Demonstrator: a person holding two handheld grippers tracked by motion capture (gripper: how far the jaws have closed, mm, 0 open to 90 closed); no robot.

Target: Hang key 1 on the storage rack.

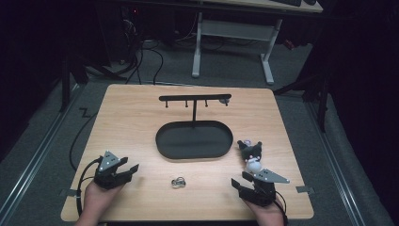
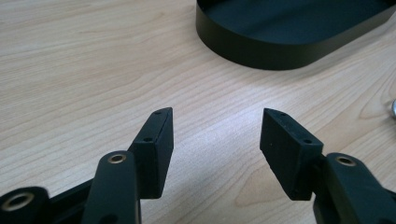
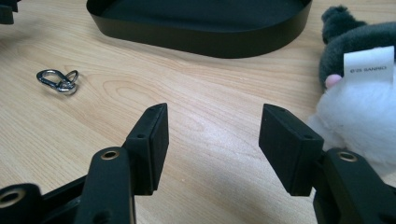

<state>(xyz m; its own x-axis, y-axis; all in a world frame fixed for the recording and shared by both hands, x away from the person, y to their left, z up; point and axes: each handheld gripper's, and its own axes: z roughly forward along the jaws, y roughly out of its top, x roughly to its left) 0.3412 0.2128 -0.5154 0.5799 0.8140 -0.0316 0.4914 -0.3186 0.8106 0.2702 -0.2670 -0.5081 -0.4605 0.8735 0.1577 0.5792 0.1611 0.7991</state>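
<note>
Your left gripper (image 1: 133,168) near table's front left corner: jaws apart, nothing between, bare wood under them. Your right gripper (image 1: 236,182) near front right corner: jaws apart, empty. Black-and-white plush toy (image 1: 251,155) lies just beside your right gripper, toward table's right edge; dark fuzzy head, white fluffy body, pink spot, white printed tag. Small silver metal clip (image 1: 178,181) near front edge, between grippers. Black oval metal tray (image 1: 163,141) with hook stand at table's centre.

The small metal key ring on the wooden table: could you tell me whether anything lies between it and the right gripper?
Nothing visible does. Bare wooden table separates the open right gripper from the small metal key ring; the black-and-white plush toy sits off to the other side.
</note>
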